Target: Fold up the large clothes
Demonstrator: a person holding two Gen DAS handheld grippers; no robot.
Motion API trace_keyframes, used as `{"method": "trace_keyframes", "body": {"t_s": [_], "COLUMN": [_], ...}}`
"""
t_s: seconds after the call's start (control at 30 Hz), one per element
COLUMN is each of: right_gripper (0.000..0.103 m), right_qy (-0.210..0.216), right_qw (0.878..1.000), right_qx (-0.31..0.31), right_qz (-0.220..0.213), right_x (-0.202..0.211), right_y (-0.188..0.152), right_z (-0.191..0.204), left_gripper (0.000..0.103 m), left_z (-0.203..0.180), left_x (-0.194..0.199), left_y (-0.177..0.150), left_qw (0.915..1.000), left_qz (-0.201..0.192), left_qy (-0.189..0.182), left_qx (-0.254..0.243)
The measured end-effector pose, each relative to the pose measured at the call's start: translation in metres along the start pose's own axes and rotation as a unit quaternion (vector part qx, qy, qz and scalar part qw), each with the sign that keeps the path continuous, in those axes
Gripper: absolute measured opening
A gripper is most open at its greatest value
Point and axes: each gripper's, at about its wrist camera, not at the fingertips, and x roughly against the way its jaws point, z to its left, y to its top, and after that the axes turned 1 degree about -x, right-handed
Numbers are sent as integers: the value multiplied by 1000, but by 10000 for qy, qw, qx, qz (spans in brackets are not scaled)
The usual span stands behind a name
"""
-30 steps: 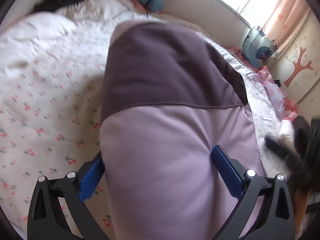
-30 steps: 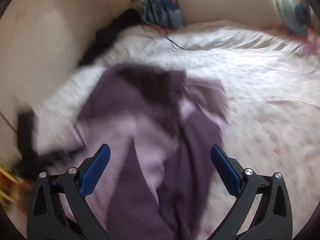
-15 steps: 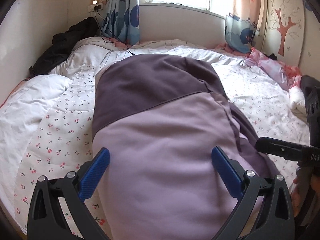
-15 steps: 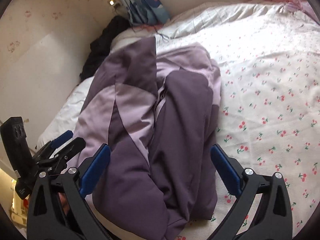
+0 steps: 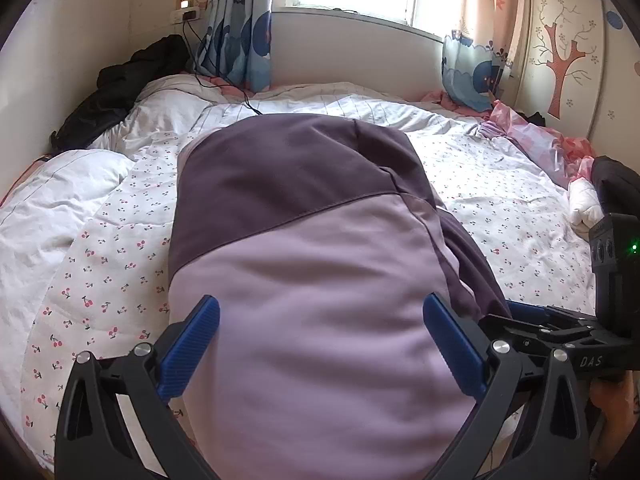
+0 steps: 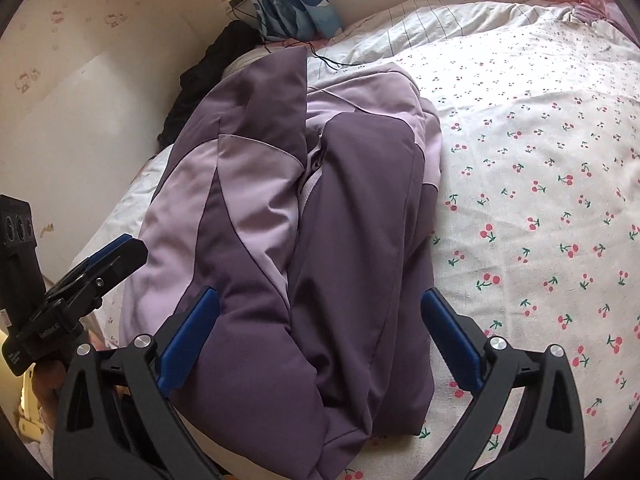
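Note:
A padded jacket point(image 5: 304, 264) in dark purple and pale lilac lies folded in a bundle on the cherry-print bedspread point(image 5: 100, 264). My left gripper point(image 5: 320, 340) stands open over the jacket's near lilac end, with cloth showing between the blue fingers but not pinched. The right wrist view has the same jacket point(image 6: 320, 220) lying lengthwise, and my right gripper point(image 6: 320, 332) is open above its near end. The left gripper point(image 6: 100, 264) appears at the left edge of that view, beside the jacket. The right gripper point(image 5: 532, 320) shows at the right in the left wrist view.
A dark garment point(image 5: 120, 88) is heaped by the wall at the head of the bed. A black cable point(image 5: 224, 84) runs from a wall socket onto the bedding. Pink bedding point(image 5: 536, 136) is bunched at the far right. Curtains point(image 5: 240, 32) hang below the window.
Both views have steadied from blurred motion. The jacket has settled into a folded bundle, and both grippers have drawn back a little toward its near end, staying open.

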Motion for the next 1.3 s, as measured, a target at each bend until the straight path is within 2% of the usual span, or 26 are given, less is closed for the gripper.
{"method": "trace_keyframes", "body": {"t_s": [0.47, 0.53, 0.67, 0.83, 0.9, 1.03, 1.17, 1.3], "right_gripper": [97, 97, 97, 97, 97, 97, 97, 97], "right_qy": [-312, -514, -1268, -1550, -1696, -1730, -1727, -1735], "right_qw": [9993, 9982, 9885, 9804, 9764, 9753, 9756, 9749], "right_qx": [169, 259, 725, 1088, 1214, 1246, 1278, 1367], "right_qz": [-101, -176, -391, -536, -558, -577, -450, -294], "right_x": [4, 9, 27, 52, 60, 69, 69, 65], "right_y": [-3, -3, -3, -7, -9, -13, -21, -28], "right_z": [9, 15, 45, 72, 81, 91, 101, 110], "left_gripper": [97, 97, 97, 97, 97, 97, 97, 97], "left_z": [-5, -3, 0, -1, -3, -6, -4, 3], "left_x": [9, 11, 13, 36, 45, 61, 74, 86], "left_y": [1, 2, 1, -1, -6, -16, -23, -31], "left_qw": [9999, 9998, 9999, 9995, 9993, 9982, 9954, 9913], "left_qz": [-124, -148, -85, -26, 118, 287, 416, 236], "left_qy": [-41, -42, 87, 228, 287, 307, 537, 875], "left_qx": [-103, -106, -37, 195, 213, 423, 682, 955]}}
